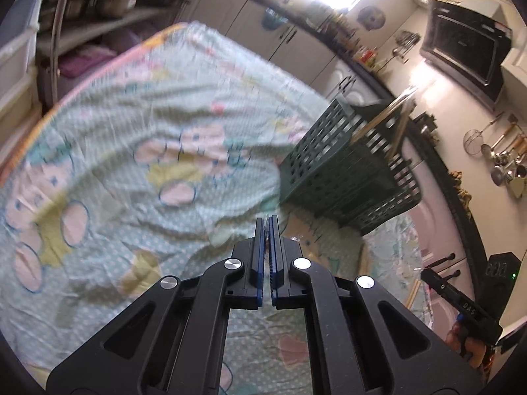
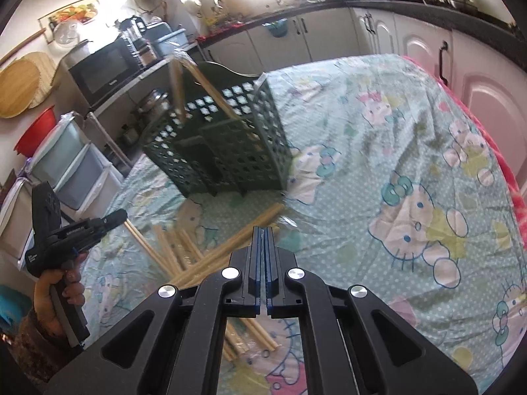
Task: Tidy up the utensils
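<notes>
Both grippers are angled down over the table with its pale green cartoon-print cloth [image 2: 378, 151]. The left gripper [image 1: 267, 222] is clenched with nothing visibly between the blue pads; same for the right gripper [image 2: 263, 232]. The loose pile of wrapped wooden chopsticks [image 2: 184, 256] lies on the cloth just below the right one. A dark green lattice plastic basket [image 2: 224, 144] stands behind, a few chopsticks leaning out.

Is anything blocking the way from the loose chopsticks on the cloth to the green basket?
Nothing visible does. The loose chopsticks lie on the cloth just in front of the green basket, with only bare cloth between. The basket's top is open, with two sticks already leaning inside, which leave room.
</notes>
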Demonstrator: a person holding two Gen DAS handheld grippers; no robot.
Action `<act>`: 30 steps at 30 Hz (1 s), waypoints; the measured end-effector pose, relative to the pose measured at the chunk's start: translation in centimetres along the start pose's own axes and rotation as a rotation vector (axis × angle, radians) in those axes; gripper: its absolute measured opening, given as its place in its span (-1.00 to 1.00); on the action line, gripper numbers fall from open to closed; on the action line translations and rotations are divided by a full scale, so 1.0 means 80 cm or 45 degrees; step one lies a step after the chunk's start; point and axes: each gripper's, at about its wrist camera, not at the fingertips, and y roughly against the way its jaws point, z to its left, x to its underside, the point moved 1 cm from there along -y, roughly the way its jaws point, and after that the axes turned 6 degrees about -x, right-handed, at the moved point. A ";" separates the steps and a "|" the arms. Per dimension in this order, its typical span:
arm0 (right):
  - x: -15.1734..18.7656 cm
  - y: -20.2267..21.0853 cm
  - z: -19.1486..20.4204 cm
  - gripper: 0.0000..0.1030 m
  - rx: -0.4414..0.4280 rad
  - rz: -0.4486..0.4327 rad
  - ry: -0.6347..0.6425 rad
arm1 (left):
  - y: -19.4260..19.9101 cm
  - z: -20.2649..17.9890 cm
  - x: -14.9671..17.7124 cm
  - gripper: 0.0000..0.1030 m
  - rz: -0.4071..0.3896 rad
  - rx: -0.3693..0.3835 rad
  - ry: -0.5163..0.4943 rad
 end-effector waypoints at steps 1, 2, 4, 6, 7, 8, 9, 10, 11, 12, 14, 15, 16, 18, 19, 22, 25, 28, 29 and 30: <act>-0.002 0.003 0.006 -0.96 -0.011 -0.007 0.016 | 0.008 -0.003 -0.003 -0.99 -0.020 0.007 -0.009; -0.005 0.007 0.012 -0.96 -0.021 -0.015 0.032 | 0.018 -0.008 -0.008 -0.99 -0.047 0.019 -0.025; -0.009 0.013 0.023 -0.96 -0.042 -0.028 0.057 | 0.035 -0.017 -0.015 -0.99 -0.089 0.038 -0.053; -0.013 0.019 0.036 -0.96 -0.061 -0.040 0.084 | 0.047 -0.025 -0.021 -0.99 -0.120 0.052 -0.077; -0.015 0.022 0.043 -0.96 -0.072 -0.046 0.099 | 0.056 -0.030 -0.024 -0.99 -0.143 0.064 -0.092; -0.016 0.025 0.049 -0.96 -0.081 -0.050 0.113 | 0.062 -0.034 -0.025 -0.99 -0.157 0.071 -0.106; -0.018 0.027 0.054 -0.96 -0.089 -0.054 0.126 | 0.068 -0.036 -0.026 -1.00 -0.167 0.079 -0.117; -0.020 0.029 0.061 -0.97 -0.099 -0.057 0.140 | 0.073 -0.039 -0.027 -1.00 -0.176 0.088 -0.124; -0.022 0.031 0.067 -0.97 -0.110 -0.059 0.154 | 0.080 -0.044 -0.029 -1.00 -0.188 0.100 -0.136; -0.022 0.032 0.070 -0.97 -0.115 -0.061 0.162 | 0.084 -0.045 -0.030 -1.00 -0.198 0.104 -0.144; -0.024 0.036 0.082 -0.97 -0.129 -0.068 0.186 | 0.095 -0.051 -0.032 -1.00 -0.218 0.112 -0.164; -0.025 0.037 0.086 -0.97 -0.135 -0.070 0.196 | 0.100 -0.054 -0.033 -1.00 -0.225 0.117 -0.173; -0.026 0.039 0.091 -0.97 -0.141 -0.073 0.208 | 0.104 -0.056 -0.034 -1.00 -0.230 0.121 -0.182; -0.026 0.043 0.100 -0.97 -0.150 -0.079 0.228 | 0.113 -0.061 -0.036 -1.00 -0.238 0.132 -0.202; -0.028 0.045 0.105 -0.97 -0.154 -0.085 0.242 | 0.116 -0.064 -0.036 -1.00 -0.242 0.136 -0.211; -0.031 0.049 0.114 -0.97 -0.165 -0.095 0.262 | 0.127 -0.074 -0.038 -1.00 -0.253 0.157 -0.245; -0.032 0.053 0.122 -0.97 -0.178 -0.101 0.284 | 0.133 -0.082 -0.038 -1.00 -0.263 0.172 -0.271; -0.033 0.056 0.129 -0.97 -0.186 -0.106 0.305 | 0.139 -0.091 -0.039 -1.00 -0.268 0.200 -0.285; -0.033 0.058 0.132 -0.97 -0.192 -0.109 0.312 | 0.141 -0.094 -0.039 -1.00 -0.273 0.206 -0.293; -0.034 0.059 0.134 -0.97 -0.200 -0.111 0.316 | 0.144 -0.097 -0.038 -1.00 -0.278 0.210 -0.300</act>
